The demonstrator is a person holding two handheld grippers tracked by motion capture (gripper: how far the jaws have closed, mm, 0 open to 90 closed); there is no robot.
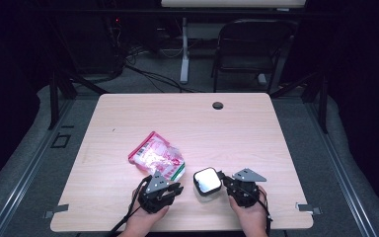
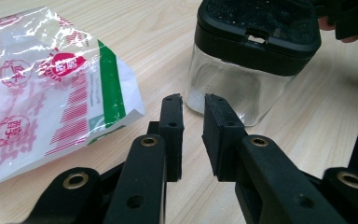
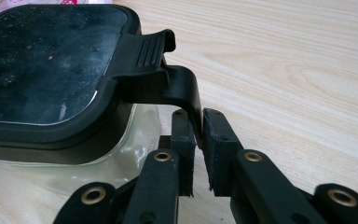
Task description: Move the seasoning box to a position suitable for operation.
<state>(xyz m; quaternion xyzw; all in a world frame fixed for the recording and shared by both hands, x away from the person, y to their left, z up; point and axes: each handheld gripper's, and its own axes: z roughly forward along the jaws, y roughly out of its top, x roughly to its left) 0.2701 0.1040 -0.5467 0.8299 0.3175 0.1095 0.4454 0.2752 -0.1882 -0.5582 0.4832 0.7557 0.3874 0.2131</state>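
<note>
Here the right tongs [image 3: 198, 123] were clamped on the latch [image 3: 179, 88] of the jar [image 1: 207, 180], probably to lift its black lid. The left tongs [image 2: 193, 105] stood slightly apart and empty, between jar and snack bag [image 1: 156, 157]. The clear, square jar sat near the desk's [image 1: 187, 118] front edge.

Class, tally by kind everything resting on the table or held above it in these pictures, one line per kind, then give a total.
Plastic snack bags: 1, the pink and white bag
Clear containers with a black lid: 1, the container
Hand-held grippers: 2, the left gripper and the right gripper
Total: 4
</note>
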